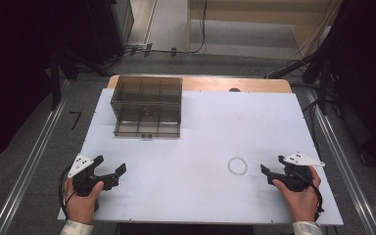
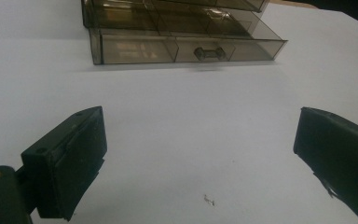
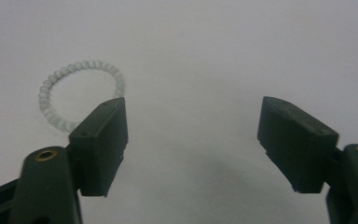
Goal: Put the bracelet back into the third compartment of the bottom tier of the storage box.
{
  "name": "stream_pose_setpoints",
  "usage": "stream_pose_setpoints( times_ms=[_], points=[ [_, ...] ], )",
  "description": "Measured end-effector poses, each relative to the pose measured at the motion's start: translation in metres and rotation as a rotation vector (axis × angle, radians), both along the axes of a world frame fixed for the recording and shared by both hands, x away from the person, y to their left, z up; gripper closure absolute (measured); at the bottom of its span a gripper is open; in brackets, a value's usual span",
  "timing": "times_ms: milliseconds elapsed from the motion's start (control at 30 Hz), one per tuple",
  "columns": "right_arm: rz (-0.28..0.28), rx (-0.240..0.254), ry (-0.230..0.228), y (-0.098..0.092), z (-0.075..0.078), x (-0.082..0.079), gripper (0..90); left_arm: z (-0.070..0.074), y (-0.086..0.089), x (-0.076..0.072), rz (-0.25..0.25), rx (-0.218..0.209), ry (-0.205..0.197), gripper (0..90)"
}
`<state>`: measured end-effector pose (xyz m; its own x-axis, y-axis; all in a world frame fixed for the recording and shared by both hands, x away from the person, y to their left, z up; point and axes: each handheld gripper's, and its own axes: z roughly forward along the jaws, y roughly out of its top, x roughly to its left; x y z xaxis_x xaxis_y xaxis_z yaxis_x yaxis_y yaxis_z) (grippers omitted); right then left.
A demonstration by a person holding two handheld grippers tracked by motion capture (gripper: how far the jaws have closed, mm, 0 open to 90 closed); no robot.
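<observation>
One bracelet: a small ring of pale, translucent round beads [image 1: 237, 166] lying flat on the white tabletop, toward the near right part of the board; in the right gripper view the bead ring [image 3: 79, 95] sits just beyond and to the left of the left-hand jaw, its near edge partly hidden behind that jaw's tip, not between the jaws.
Right gripper: black, blocky plastic [image 1: 274, 170], held low over the table just right of the bracelet and pointed toward it; a grey three-cornered plate rides on top. Seen along its own jaws [image 3: 193, 119], the two flat-faced pads stand well apart with only bare table between them, gripping nothing.
Left gripper: same black build [image 1: 111, 169], at the near left of the board, well apart from the bracelet. Its jaws [image 2: 200, 135] are spread wide over bare table and have hold of nothing.
Hands: one wraps each gripper body from the near edge, pale cuffs showing at the wrists.
Table: a smooth, matte white sheet [image 1: 200, 147] over a wooden top.
Drawer box: smoky brown see-through plastic [image 1: 148, 105], rectangular, split by inner walls into compartments, at the far left of the board; the left gripper view shows a front drawer [image 2: 186, 49] with a small bar handle.
</observation>
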<state>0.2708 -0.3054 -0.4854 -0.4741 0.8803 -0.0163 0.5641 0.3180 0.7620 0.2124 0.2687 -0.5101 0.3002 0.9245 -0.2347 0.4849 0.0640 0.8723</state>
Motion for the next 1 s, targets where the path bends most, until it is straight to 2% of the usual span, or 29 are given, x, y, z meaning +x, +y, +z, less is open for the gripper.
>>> stream_pose_setpoints(
  times_ms=[133, 400, 667, 800, 1000],
  points=[
    [0.026, 0.010, 0.008, 0.002, 0.000, 0.001, 30.2, 0.000, 0.000, 0.000, 0.002, -0.001, 0.000, 3.2],
    [0.057, 0.032, 0.017, 0.009, -0.001, 0.004, 33.1, 0.000, 0.000, 0.000, 0.001, 0.000, 0.000, 3.2],
    [0.099, 0.007, 0.015, 0.027, -0.004, 0.010, 36.0, 0.000, 0.000, 0.000, 0.002, 0.000, 0.000, 3.2],
    [0.100, 0.000, 0.003, 0.033, -0.006, 0.014, 41.8, 0.000, 0.001, 0.000, 0.002, -0.002, -0.004, 3.2],
    [0.091, 0.037, 0.009, 0.040, -0.009, 0.019, 50.2, 0.001, 0.001, 0.000, 0.003, -0.001, -0.004, 3.2]
  ],
)
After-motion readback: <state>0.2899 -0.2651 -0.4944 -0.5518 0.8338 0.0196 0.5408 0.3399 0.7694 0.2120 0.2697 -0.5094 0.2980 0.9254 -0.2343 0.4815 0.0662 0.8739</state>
